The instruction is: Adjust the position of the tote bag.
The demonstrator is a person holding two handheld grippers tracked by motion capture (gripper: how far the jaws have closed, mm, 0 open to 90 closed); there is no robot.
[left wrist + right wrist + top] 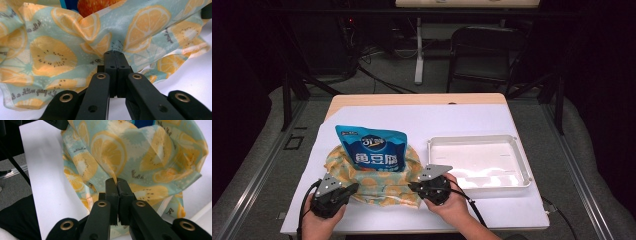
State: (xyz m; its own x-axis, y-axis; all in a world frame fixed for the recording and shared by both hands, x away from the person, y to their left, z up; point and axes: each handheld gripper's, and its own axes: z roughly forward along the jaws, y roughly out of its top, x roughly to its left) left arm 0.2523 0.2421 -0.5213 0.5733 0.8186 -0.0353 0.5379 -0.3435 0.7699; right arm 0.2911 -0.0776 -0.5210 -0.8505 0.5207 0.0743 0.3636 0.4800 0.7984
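Observation:
A fabric bag point(377, 182) printed with orange slices on pale teal lies on the white table cover, and a blue snack pouch point(374, 150) stands up out of its mouth. My left gripper point(352, 187) is shut on the bag's left edge; the left gripper view has the cloth point(62, 50) pinched between the black jaws at my left gripper point(114, 53). My right gripper point(412, 186) is shut on the bag's right edge. In the right gripper view a fold of the cloth point(120, 152) runs into the closed jaws at my right gripper point(116, 180).
A shallow white tray point(523, 170) sits on the table to the right of the bag. The table's near edge runs just below both hands. A dark chair point(484, 50) and a table leg point(418, 50) stand beyond the far edge.

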